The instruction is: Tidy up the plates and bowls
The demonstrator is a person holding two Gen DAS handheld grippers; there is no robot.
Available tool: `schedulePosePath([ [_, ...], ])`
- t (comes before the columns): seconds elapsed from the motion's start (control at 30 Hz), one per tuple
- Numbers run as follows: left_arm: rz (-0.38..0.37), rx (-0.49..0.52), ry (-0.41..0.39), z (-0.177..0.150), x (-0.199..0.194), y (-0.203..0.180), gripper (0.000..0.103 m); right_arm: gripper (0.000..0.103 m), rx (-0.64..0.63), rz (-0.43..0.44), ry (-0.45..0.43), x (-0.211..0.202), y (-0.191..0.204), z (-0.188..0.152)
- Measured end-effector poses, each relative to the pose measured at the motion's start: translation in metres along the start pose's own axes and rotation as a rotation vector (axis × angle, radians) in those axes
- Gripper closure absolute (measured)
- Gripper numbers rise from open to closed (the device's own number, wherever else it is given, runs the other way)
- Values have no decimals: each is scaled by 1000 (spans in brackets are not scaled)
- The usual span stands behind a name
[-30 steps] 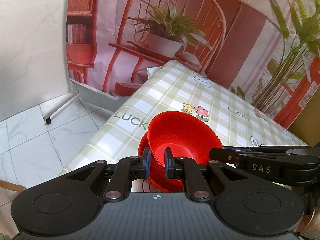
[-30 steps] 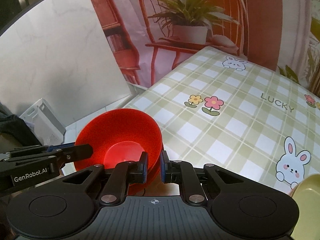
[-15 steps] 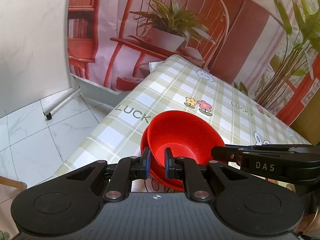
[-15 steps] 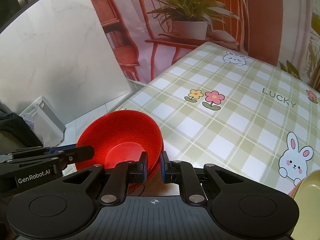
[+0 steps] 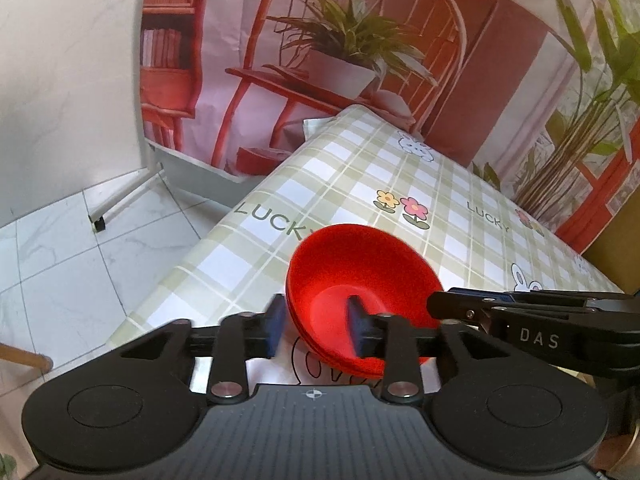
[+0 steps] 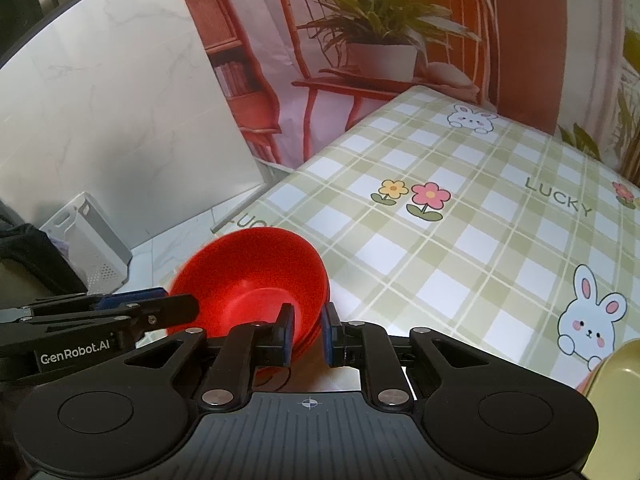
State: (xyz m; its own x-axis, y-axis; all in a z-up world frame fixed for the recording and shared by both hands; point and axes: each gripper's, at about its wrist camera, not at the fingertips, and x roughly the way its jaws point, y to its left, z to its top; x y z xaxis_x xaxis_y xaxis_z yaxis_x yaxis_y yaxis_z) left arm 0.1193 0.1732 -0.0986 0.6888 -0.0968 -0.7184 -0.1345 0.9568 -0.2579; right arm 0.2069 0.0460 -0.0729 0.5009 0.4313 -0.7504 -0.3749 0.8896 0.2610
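Stacked red bowls (image 5: 360, 280) sit on the checked tablecloth near the table's left front corner; they also show in the right wrist view (image 6: 256, 276). My left gripper (image 5: 314, 330) is open, its fingers straddling the bowls' near-left rim without pressing it. My right gripper (image 6: 307, 334) is partly open, its fingers on either side of the bowls' right rim. Each gripper shows from the side in the other's view.
The table's left edge (image 5: 192, 268) drops to a tiled floor. A yellow dish (image 6: 616, 384) sits at the right near edge. A white crate (image 6: 90, 240) stands on the floor. A printed backdrop hangs behind the table.
Both grippers, shut on the bowls' rim before, have opened. The left has opened wide, the right a little. The bowls have come down onto the table.
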Motion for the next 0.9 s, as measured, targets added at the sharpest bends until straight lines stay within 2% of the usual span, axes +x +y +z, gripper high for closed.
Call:
schedulePosePath([
  [0.73,-14,-110,47,-5,31,16,67,85,57,27,44,26,-9,-5],
  [0.9,-18,-122,40,-4,33,16,80,86,63,32,39,27,-9,-5],
])
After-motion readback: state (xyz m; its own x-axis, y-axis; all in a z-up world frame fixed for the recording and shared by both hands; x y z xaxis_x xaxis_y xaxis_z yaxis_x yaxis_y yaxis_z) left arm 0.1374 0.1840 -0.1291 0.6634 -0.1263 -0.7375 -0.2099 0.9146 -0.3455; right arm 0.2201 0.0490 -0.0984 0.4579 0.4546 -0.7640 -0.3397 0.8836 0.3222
